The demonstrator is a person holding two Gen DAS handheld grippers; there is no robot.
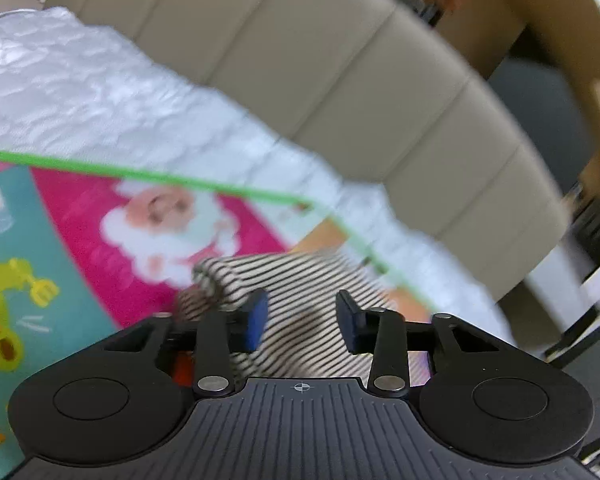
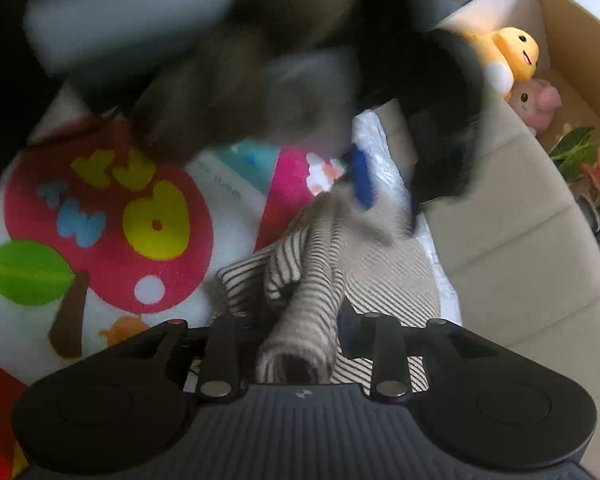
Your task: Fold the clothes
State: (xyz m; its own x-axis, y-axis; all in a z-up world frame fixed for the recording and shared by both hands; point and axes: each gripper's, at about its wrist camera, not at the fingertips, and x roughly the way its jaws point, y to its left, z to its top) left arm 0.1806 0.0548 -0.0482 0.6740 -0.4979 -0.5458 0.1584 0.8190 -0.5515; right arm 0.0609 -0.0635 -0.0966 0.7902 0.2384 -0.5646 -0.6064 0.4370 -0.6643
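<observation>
— Striped in black and cream, the knit garment (image 2: pixel 320 280) is lying crumpled on the colourful cartoon-print play mat (image 2: pixel 100 232), near the mat's green-trimmed edge and the white quilted bed cover (image 1: pixel 80 92). Which way is it running?

— In the right wrist view its rolled length is stretching away from the camera, from between the fingers up toward the other tool, with a folded flap lying off to the left.

— And the grippers?

— The right gripper (image 2: pixel 300 328) is clenching around the near end of that striped roll, cloth bunching between the fingers. The left gripper (image 1: pixel 302 320) is standing released, its blue pads (image 1: pixel 256 320) apart, with the stripes lying in the gap and under it; whether the pads are touching cloth is too blurred to tell.

— Any containers?

— A brown cardboard box (image 2: pixel 560 12) is sitting behind the beige padded headboard (image 1: pixel 340 92), holding a yellow plush toy (image 2: pixel 516 48) and a pink plush toy (image 2: pixel 536 100) pressed together.
</observation>
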